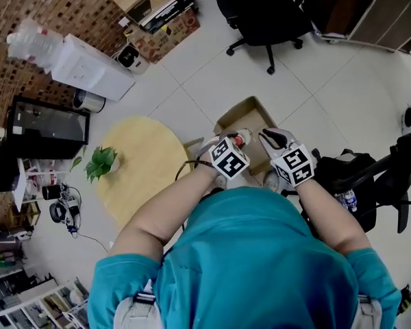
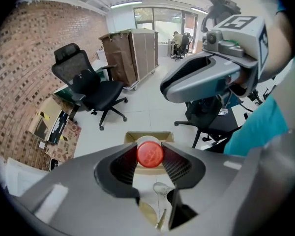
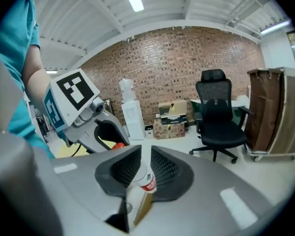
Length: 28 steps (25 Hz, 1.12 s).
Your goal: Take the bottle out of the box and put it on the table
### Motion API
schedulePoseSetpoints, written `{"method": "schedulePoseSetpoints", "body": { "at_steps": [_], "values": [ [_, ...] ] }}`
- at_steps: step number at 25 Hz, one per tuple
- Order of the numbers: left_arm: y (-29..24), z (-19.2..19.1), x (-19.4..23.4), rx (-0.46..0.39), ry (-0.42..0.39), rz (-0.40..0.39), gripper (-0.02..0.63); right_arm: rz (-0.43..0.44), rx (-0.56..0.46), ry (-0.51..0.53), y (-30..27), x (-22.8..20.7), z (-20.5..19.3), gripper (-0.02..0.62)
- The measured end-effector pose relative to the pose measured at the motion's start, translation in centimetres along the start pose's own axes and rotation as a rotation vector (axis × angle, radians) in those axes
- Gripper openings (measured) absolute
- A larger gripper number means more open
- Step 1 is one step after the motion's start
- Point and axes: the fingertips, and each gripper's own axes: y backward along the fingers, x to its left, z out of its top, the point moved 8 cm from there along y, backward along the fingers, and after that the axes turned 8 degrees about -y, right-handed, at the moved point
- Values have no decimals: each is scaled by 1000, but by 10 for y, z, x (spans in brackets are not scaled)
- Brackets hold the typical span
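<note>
Bottle (image 1: pixel 242 138) hangs in the air above the open cardboard box (image 1: pixel 252 114), red cap uppermost, clear of the box and not on the table (image 1: pixel 144 180). The left gripper (image 1: pixel 237 143) has it: in the left gripper view both ribbed pads press in on the neck just under the red cap (image 2: pixel 150 154), one on each side, and the cap fills the space between them. Straight below the cap in that view lies the box (image 2: pixel 119 137), its brown rim showing past the jaw tips, with pale floor tiles (image 2: pixel 137 107) beyond.

The right gripper (image 1: pixel 272 138) is just beside the left one, on the person's right, also over the box. Its jaws stand a narrow gap apart and grip nothing. In the right gripper view the bottle's white body and red label (image 3: pixel 145 179) show through that gap, lying past and below the jaws, while its cap peeps out by the left gripper further left. The left gripper view shows the right gripper up and to the side, its tips short of the bottle.

The round yellow table sits on the floor to the person's left, near the box, with a small green plant (image 1: pixel 100 162) on its far edge. A black office chair (image 1: pixel 264 12) stands on the tiles beyond the box, well apart from it
</note>
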Motion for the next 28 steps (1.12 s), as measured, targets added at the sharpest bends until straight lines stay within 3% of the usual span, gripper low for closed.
{"method": "schedulePoseSetpoints", "body": {
  "at_steps": [3,6,14,22,28],
  "values": [
    [71,0,-8,-6,77,21,153,82,12,54,17,40,48,55],
    [130,-20,-13,-22,170,38,153,166,45,117,15,86,69,55],
    [265,-121,-24,-102,333,175,153,344,81,251,-28,225,111,55],
    [363,-260,-37,-134,388,246,153,462,60,264,-95,366,112,55],
    [389,-360,-48,-100,466,292,155,564,115,300,-159,440,84,55]
  ]
}}
